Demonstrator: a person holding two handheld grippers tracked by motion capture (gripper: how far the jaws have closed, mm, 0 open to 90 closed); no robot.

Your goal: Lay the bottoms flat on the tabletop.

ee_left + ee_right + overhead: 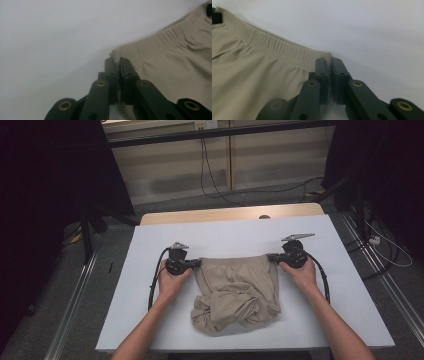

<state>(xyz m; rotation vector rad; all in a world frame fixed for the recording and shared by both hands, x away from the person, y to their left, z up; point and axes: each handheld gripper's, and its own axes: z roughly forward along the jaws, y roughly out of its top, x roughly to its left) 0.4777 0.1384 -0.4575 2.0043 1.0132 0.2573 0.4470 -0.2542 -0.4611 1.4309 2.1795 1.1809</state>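
High view – table: one white table (150, 320) is being viewed from above, with one wooden edge (230, 213) showing at its far side.
High view – shorts: one pair of beige shorts (235, 292) is being kept at the middle of the table, the waistband being stretched straight along the far side and the legs being left bunched toward the near side.
High view – grippers: two are being held, one per hand; the left gripper (197, 263) is being pressed to the waistband's left corner, the right gripper (271, 257) to its right corner.
High view – hands: two hands are being counted, left hand (172, 279) and right hand (300, 272), with two bare forearms being brought in from the bottom.
High view – cables: one black cable is being trailed from each gripper, two in all.
Left gripper view – tool: two black jaws are being clenched on the waistband corner (115, 53), cloth being pinched between them.
Left gripper view – shorts: the ribbed waistband is being seen running up to the right, flat on the white table.
Right gripper view – tool: two black jaws are being clenched on the other waistband corner (325, 55).
Right gripper view – shorts: the waistband is being seen running up to the left, touching the table.
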